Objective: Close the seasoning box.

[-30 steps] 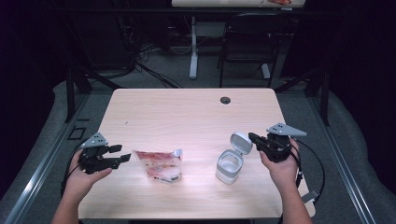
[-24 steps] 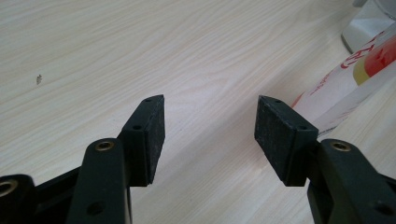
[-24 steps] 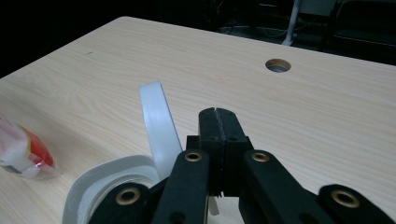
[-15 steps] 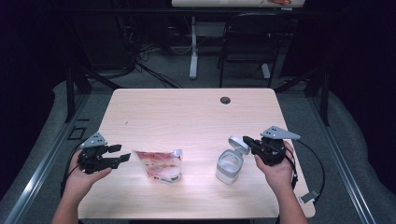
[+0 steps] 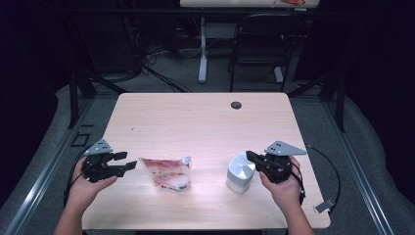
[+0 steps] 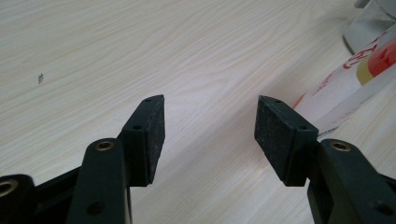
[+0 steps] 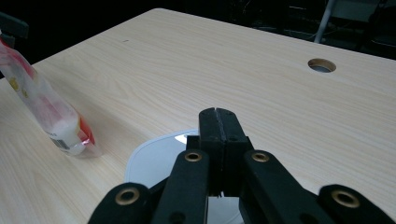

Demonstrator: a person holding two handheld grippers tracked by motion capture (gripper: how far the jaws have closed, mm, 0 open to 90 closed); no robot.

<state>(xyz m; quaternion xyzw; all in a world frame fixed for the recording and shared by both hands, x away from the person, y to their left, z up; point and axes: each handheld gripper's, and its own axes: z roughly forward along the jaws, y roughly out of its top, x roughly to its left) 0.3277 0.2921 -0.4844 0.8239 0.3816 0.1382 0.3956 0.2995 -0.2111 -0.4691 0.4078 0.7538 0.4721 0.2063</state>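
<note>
A white lidded container (image 5: 239, 177) stands on the wooden table (image 5: 195, 122) at the front right. My right gripper (image 5: 249, 155) is shut with nothing between its jaws, and its tip rests at the container's lid (image 7: 154, 163). In the right gripper view the closed jaws (image 7: 217, 116) point over the lid toward the far side of the table. A clear pouch with red print (image 5: 166, 172) lies front centre. My left gripper (image 5: 128, 161) is open just left of the pouch and apart from it. Its pads (image 6: 149, 135) hold nothing, and the pouch (image 6: 355, 79) shows at right.
A round cable hole (image 5: 236, 105) sits near the table's far edge. Beyond the table stand a dark chair (image 5: 259, 44) and a white desk leg (image 5: 202, 49). The right gripper's cable (image 5: 328, 191) trails off the table's right front corner.
My right gripper has moved left and slightly down onto the container, and the lid that stood raised now lies lower. The left gripper and pouch have stayed put.
</note>
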